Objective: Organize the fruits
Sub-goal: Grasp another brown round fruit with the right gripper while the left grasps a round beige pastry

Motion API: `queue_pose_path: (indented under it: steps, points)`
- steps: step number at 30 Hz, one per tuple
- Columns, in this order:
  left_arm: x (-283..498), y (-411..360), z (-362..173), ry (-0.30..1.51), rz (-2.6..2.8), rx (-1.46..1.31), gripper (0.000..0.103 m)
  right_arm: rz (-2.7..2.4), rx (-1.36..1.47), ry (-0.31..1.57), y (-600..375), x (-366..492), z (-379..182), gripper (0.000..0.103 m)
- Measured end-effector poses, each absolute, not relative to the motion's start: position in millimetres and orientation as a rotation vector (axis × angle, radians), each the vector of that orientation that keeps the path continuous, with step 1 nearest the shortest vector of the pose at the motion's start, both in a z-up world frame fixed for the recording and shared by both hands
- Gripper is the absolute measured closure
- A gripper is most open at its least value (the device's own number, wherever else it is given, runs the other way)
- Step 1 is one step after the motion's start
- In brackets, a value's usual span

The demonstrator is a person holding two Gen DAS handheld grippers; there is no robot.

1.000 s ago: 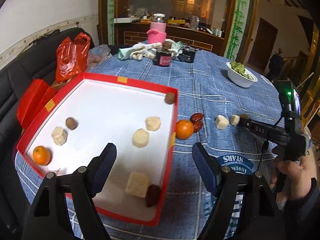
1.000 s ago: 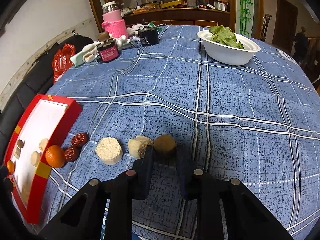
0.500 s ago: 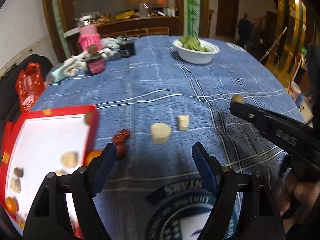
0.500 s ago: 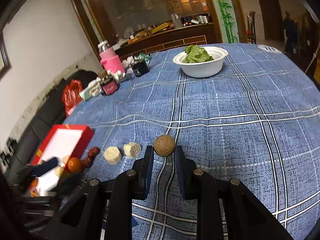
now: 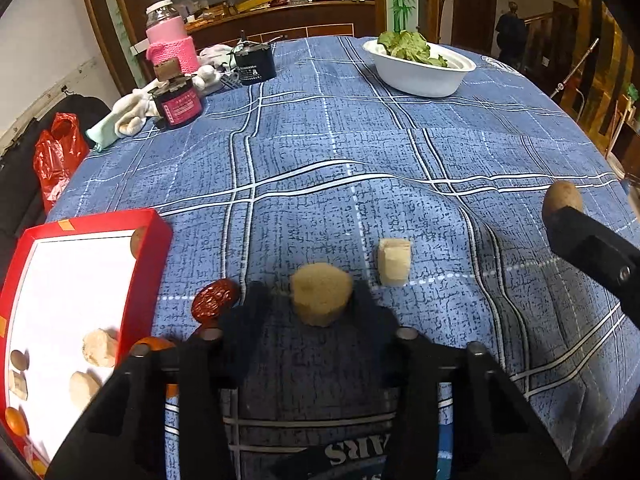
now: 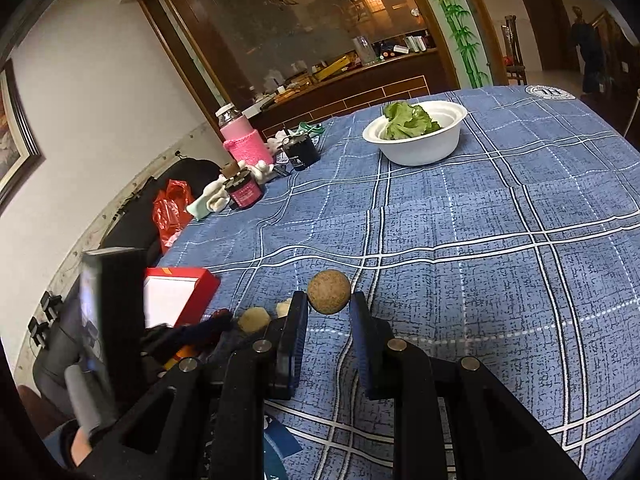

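Note:
My left gripper (image 5: 316, 302) is low over the blue cloth with a tan round piece (image 5: 321, 299) between its fingers. Its jaws are closing and the pads meet the piece's sides. A dark red date (image 5: 214, 300) lies just left of it and a pale cube piece (image 5: 395, 262) just right. An orange (image 5: 154, 344) peeks out behind the left finger. The red box (image 5: 154, 240) at left holds several fruit pieces on its white floor. My right gripper (image 6: 329, 300) is shut on a brown round fruit (image 6: 329, 298), held above the cloth. That fruit (image 5: 562, 198) also shows at the right edge of the left wrist view.
At the far side of the table stand a white bowl of greens (image 5: 420, 76), a pink-sleeved jar (image 5: 170, 40), a dark jar (image 5: 178, 104), a black box (image 5: 255, 65) and a crumpled cloth (image 5: 128, 116). A red bag (image 5: 58, 152) sits off the table's left edge.
The left gripper swung right from over the red box to the loose pieces, sank and closed around the tan round piece. The right gripper lifted the brown fruit off the cloth.

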State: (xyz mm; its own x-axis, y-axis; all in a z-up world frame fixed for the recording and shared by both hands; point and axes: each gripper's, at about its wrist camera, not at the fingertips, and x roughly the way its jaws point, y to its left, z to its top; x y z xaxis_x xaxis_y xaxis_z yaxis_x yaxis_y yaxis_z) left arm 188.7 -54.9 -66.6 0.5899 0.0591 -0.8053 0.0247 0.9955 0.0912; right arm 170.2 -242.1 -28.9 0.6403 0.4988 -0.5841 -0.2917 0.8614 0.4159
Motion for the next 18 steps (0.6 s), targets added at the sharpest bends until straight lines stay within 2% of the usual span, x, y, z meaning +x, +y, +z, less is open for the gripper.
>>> queue_pose_path:
  steps: [1, 18]
  points:
    - [188, -57, -66, 0.940, 0.008, 0.094, 0.076, 0.460, 0.298, 0.750, -242, 170, -29, 0.081]
    - [122, -51, -41, 0.883, -0.062, 0.019, 0.076, 0.378, 0.256, 0.724, -242, 160, -21, 0.081]
